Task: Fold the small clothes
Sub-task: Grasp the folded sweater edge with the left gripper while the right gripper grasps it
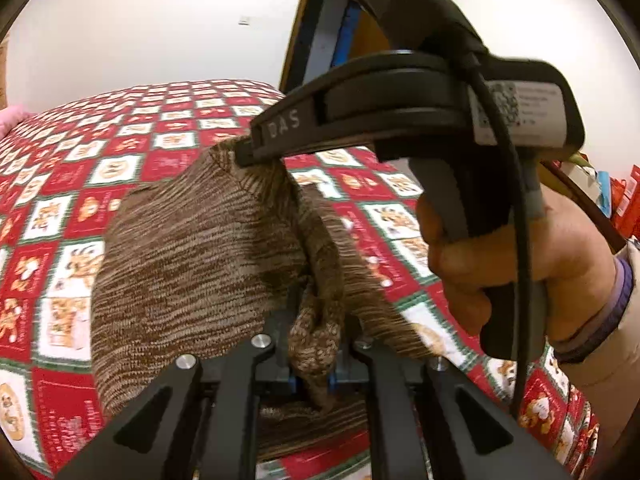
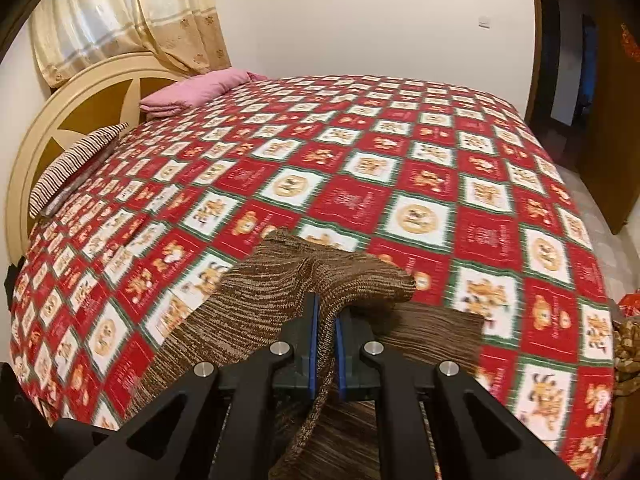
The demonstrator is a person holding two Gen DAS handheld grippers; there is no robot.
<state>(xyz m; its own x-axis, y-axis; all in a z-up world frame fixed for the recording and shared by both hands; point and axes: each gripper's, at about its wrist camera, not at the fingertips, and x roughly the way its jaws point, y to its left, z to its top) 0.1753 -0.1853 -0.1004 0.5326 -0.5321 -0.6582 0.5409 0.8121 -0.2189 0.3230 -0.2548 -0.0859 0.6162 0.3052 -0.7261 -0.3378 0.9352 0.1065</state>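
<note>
A brown striped knit garment point(image 1: 192, 248) is lifted over the red checked bedspread point(image 1: 80, 184). My left gripper point(image 1: 314, 380) is shut on a bunched fold of it, the cloth rising between the blue pads. My right gripper point(image 1: 244, 156) shows in the left wrist view, shut on the garment's far upper edge, with the hand point(image 1: 500, 264) on its handle. In the right wrist view the right gripper point(image 2: 326, 336) is shut on the knit garment point(image 2: 280, 292), which drapes down over the bedspread point(image 2: 400, 184) and under the fingers.
A pink folded cloth point(image 2: 196, 90) and a striped pillow point(image 2: 72, 168) lie by the round headboard point(image 2: 80, 112). Curtains point(image 2: 132, 12) hang behind. A doorway point(image 2: 568, 60) opens at right. Red bags point(image 1: 628, 200) stand beside the bed.
</note>
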